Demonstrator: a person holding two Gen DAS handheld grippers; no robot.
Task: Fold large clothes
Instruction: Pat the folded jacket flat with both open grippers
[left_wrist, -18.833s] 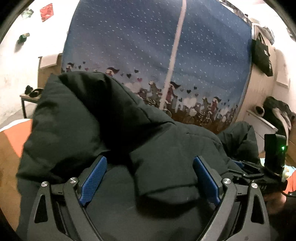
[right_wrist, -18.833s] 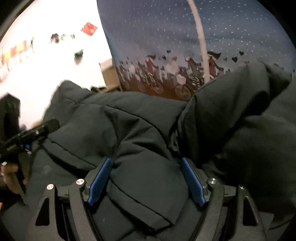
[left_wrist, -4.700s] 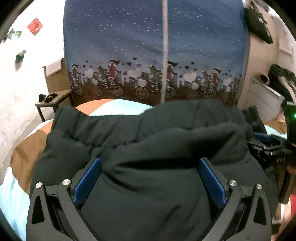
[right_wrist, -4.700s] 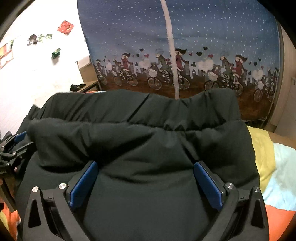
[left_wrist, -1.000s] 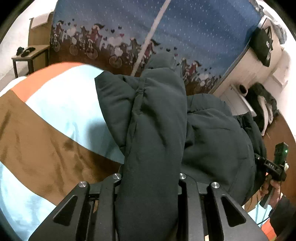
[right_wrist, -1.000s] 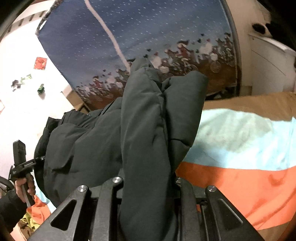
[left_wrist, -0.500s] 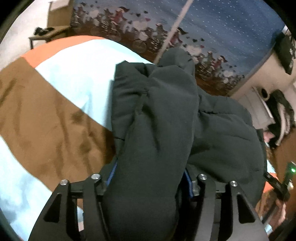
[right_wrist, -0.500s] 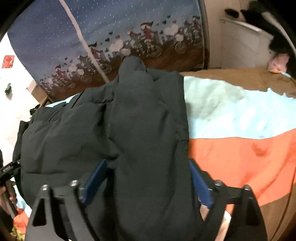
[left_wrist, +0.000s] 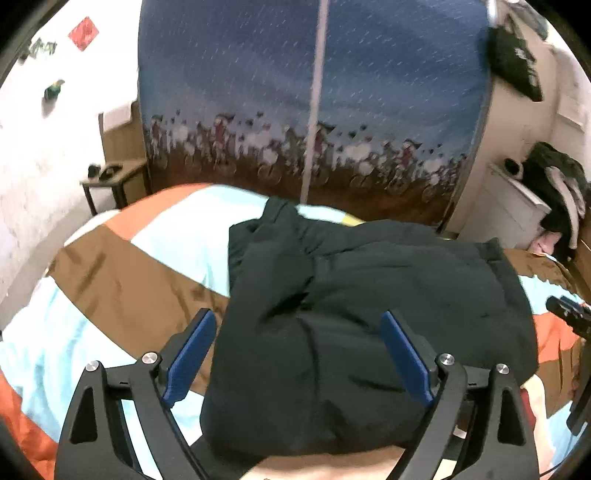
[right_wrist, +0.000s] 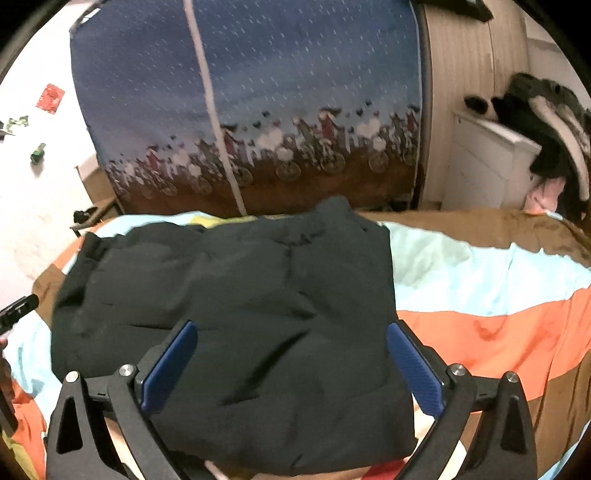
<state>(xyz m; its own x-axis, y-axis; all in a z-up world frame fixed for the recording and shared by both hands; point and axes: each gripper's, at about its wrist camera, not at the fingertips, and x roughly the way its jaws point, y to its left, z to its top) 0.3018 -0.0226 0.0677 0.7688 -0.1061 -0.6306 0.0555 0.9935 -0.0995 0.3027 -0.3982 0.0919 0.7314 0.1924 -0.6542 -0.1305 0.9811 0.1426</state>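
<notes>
Left wrist: blurred left gripper (left_wrist: 297, 354) opening, seemingly clear of jacket (left_wrist: 369, 295).

Two matching black hand-held grippers with blue finger pads

The left gripper (left_wrist: 299, 354) has a black plastic frame with triangular cut-outs in its outer plates, silver round screw heads at the finger joints, and flat, ribbed blue pads (left_wrist: 190, 354) on the inner faces of its fingers. The right gripper (right_wrist: 291, 363) is built the same: black angular arms, silver screws, textured blue pads (right_wrist: 413, 373). In the left wrist view, right of the left gripper's frame, a blurred black part of the other tool shows.
</notes>
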